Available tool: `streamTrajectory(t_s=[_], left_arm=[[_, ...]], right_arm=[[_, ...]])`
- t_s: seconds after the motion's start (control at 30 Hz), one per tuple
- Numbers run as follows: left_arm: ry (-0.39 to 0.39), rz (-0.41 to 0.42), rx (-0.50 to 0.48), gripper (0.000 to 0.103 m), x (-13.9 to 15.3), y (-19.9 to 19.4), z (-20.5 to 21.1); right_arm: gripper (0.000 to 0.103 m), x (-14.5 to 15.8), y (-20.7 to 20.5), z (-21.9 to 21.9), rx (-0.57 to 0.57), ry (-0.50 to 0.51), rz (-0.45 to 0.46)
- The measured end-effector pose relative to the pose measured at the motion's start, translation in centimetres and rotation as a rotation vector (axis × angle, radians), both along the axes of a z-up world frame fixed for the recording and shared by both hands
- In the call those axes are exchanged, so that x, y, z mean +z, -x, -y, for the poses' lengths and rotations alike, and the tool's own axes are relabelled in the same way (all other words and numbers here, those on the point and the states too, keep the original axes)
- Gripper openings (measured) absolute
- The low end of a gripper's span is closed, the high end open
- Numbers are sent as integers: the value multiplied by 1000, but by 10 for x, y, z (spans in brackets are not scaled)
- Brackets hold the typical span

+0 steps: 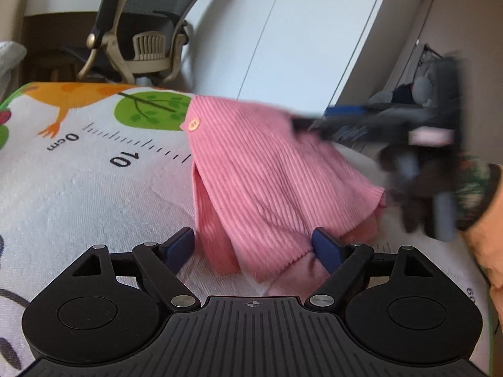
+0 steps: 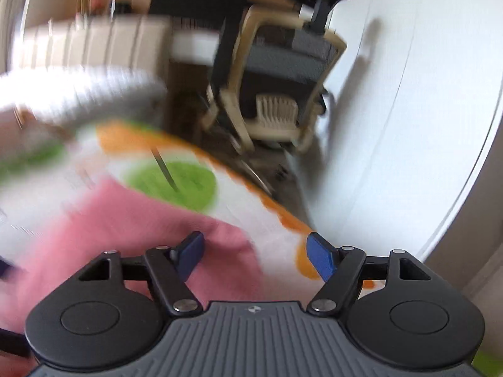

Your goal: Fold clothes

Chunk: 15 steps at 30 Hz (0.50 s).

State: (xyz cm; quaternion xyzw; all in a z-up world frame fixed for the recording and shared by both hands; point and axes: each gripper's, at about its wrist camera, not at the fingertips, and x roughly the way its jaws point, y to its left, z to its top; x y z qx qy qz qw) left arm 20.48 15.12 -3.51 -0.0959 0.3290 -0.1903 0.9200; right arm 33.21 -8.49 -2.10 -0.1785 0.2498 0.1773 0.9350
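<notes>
On the printed mat (image 1: 94,188), left to right: ruler print, then the pink garment (image 1: 261,182), then the right tool (image 1: 361,125), blurred in the left wrist view. Left tool (image 1: 251,248) is wide, blue fingers (image 1: 177,248) straddling the garment's near hem, nothing gripped. Right tool (image 2: 254,254) is also wide, empty, at the garment's far-right corner. The right wrist view is smeared.

Garment is mounded, part-folded, button (image 1: 193,123) at the far-left corner. Long axis probably runs near hem to far edge, away from the left tool.

To do this well: pinch both layers at the hem, grab matching corners, lift evenly, lay flat, align edges before releasing.
</notes>
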Motion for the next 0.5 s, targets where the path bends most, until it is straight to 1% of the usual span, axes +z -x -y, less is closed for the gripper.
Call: streamTrajectory(t_s=[0.03, 0.07, 0.13, 0.2, 0.27, 0.3, 0.37, 0.43, 0.47, 0.5], left_arm=[[-17, 3, 0, 87, 0, 2, 1], [-34, 7, 2, 89, 1, 4, 2], [-52, 10, 10, 92, 3, 9, 3], [-44, 14, 17, 93, 9, 16, 1], [-28, 41, -27, 94, 18, 29, 1], [-37, 55, -52, 94, 22, 36, 3], [-90, 79, -94, 95, 24, 45, 13], [-182, 102, -108, 95, 21, 49, 27], [-233, 123, -98, 93, 19, 50, 33], [-275, 145, -89, 83, 17, 52, 39]], right_arm=[[80, -12, -5, -1, -12, 30, -4], [83, -18, -7, 3, -28, 16, -14], [83, -15, -5, 19, -64, -65, -63], [83, -7, 8, 31, -60, -95, -68], [83, 3, 32, 40, -16, -111, -45], [83, 8, 49, 45, 19, -103, -14], [82, 16, 84, 51, 91, -67, 60], [71, 20, 118, 54, 162, -19, 122], [56, 20, 135, 53, 196, 12, 146], [46, 17, 149, 50, 229, 52, 158]])
